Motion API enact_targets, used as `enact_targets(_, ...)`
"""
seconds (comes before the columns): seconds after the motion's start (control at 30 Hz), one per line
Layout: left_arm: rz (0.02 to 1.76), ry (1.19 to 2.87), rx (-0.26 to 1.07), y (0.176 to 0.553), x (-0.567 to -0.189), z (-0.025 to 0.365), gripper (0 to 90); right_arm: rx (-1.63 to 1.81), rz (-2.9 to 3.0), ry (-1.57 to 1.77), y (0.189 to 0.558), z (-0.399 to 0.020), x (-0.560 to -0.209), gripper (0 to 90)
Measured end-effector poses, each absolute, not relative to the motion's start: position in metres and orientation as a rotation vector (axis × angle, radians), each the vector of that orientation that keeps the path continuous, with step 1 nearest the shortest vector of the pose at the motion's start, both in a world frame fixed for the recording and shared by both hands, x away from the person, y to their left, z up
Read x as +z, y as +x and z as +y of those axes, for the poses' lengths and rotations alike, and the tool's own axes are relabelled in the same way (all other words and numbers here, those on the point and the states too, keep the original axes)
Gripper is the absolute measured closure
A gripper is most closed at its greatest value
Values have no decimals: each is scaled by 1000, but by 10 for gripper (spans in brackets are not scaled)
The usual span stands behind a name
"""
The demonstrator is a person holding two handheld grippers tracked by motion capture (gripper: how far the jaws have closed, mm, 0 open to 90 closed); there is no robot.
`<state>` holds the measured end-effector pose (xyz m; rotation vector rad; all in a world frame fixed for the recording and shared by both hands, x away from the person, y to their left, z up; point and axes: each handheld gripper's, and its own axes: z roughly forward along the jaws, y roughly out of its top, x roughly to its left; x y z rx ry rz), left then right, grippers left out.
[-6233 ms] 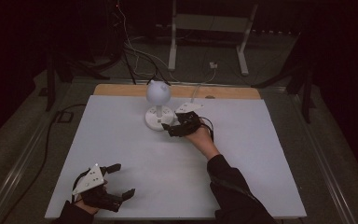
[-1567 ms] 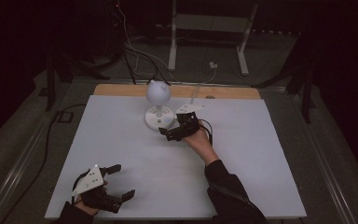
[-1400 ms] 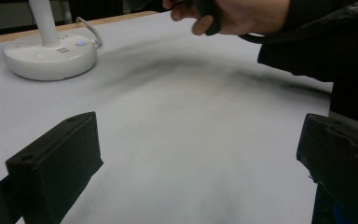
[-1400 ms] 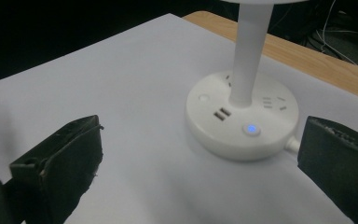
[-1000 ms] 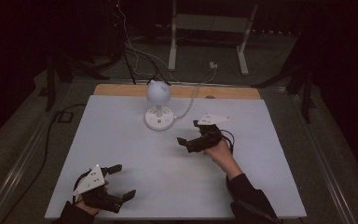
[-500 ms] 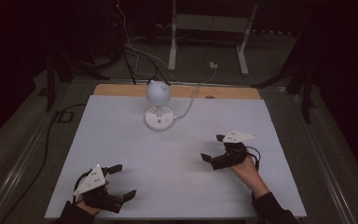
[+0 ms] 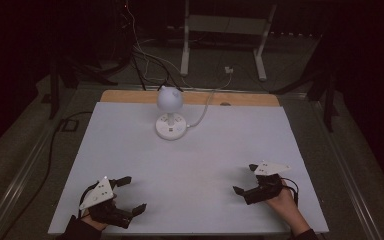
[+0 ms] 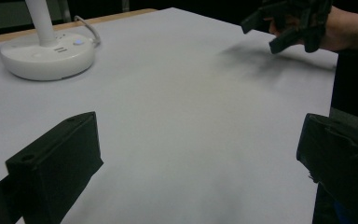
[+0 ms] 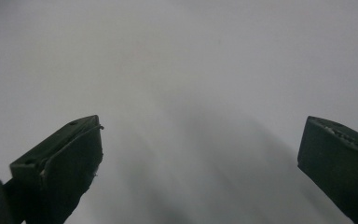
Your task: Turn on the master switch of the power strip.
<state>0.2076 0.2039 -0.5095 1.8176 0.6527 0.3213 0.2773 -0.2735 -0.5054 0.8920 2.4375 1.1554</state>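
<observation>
Down at the near left corner of the white table [image 7: 190,165], the left gripper [image 7: 127,196] sits low over the surface with its fingers [image 8: 56,163] spread wide apart and nothing between them. Its grey three-cornered plate faces up, and the hand holding it comes in from the near edge. In the left gripper view the two black fingers frame bare white tabletop.

Toward the near right corner, the right gripper [image 7: 246,180] is held just above the table, well apart from the left one, pointing toward the left edge. Its fingers [image 9: 58,163] are likewise parted wide and empty; the right gripper view shows them on either side of plain, blurred tabletop with a soft shadow between. A thin cable loops from the back of this gripper beside the person's hand [image 7: 285,202]. The same gripper appears far off in the left gripper view [image 8: 284,25], hovering above its own shadow.

A small white desk lamp [image 7: 170,112] stands upright near the middle of the far edge, well away from both grippers. It has a round base with small buttons, a short stem and a globe-shaped head. Its white cord [image 7: 205,107] runs from the base over the far edge, across a bare wooden strip [image 7: 240,98] at the back of the table, to a plug lying on the floor [image 7: 210,60] beyond.
</observation>
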Motion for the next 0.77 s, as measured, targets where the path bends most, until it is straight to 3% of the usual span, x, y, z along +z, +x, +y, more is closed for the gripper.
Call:
enact_targets(0.43, 647, 1822, 320, 207, -510, 203, 2, 1068, 2464, 968, 249, -312, -518, 0)
enact_targets(0.77, 644, 1824, 315, 207, -510, 203, 2, 977, 2515, 956, 247, -315, -526, 0)
